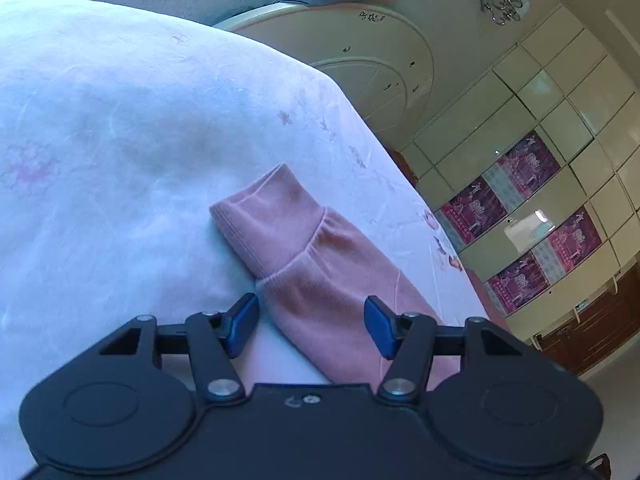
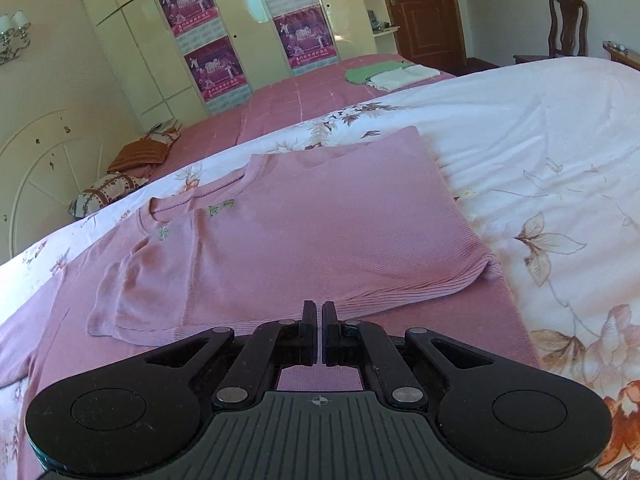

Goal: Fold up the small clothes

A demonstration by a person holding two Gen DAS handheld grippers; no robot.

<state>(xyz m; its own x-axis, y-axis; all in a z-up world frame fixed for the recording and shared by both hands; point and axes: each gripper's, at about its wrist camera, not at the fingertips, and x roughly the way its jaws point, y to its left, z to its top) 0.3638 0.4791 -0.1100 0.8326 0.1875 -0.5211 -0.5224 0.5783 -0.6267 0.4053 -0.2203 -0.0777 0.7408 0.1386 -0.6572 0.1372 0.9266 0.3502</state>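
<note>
Pink knit sleeve [image 1: 316, 264] lies on the white flowered quilt [image 1: 120, 140] near the bed's right edge in the left wrist view; the left hand-held gripper [image 1: 311, 326] stands half open just over it, its blue fingers [image 1: 242, 322] not pressing the cloth. In the right wrist view the pink sweater [image 2: 300, 232] lies spread flat on the quilt, one side folded over, and the right hand-held gripper [image 2: 319, 330] is closed and empty at its hem.

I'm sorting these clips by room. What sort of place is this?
Almost certainly a home bedroom: a bed with a floral quilt, a tall wardrobe along the wall, and pillows by the headboard.
</note>
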